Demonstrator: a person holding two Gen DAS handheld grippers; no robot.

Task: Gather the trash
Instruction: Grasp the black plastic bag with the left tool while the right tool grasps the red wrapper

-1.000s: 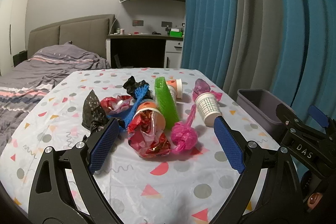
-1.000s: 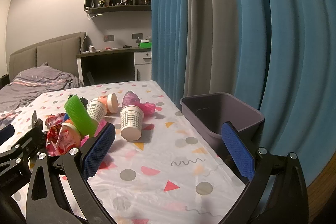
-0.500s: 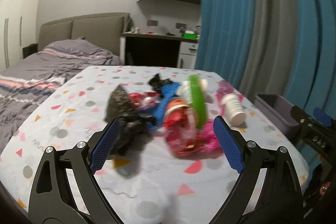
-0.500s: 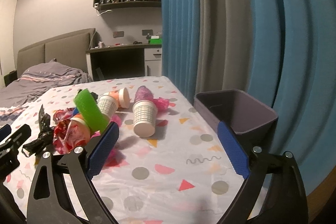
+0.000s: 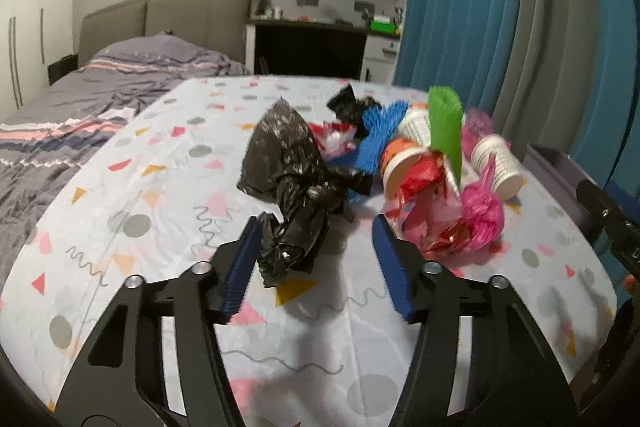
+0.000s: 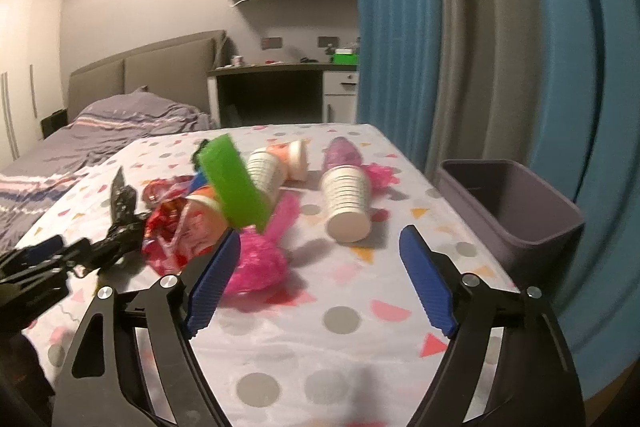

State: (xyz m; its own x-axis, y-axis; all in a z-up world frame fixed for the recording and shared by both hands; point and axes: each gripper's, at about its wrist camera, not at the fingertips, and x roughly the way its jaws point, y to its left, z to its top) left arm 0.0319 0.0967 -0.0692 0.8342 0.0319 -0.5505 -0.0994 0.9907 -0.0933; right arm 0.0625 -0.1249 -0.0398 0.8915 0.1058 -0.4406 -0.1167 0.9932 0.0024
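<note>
A crumpled black plastic bag lies on the spotted tablecloth, its near end between the pads of my open left gripper. Beside it is a pile: a red wrapper, pink plastic bag, green pack, blue netting and paper cups. My right gripper is open and empty above the cloth, in front of a white paper cup and next to the pink plastic bag. The grey trash bin stands at the table's right edge.
The table has a bed to its left and blue curtains to its right. A desk stands behind. The left gripper shows at the left edge of the right wrist view.
My left gripper has swung left and forward from the red wrapper to the black bag, and its jaws have narrowed around the bag's end. My right gripper has moved slightly closer to the trash pile.
</note>
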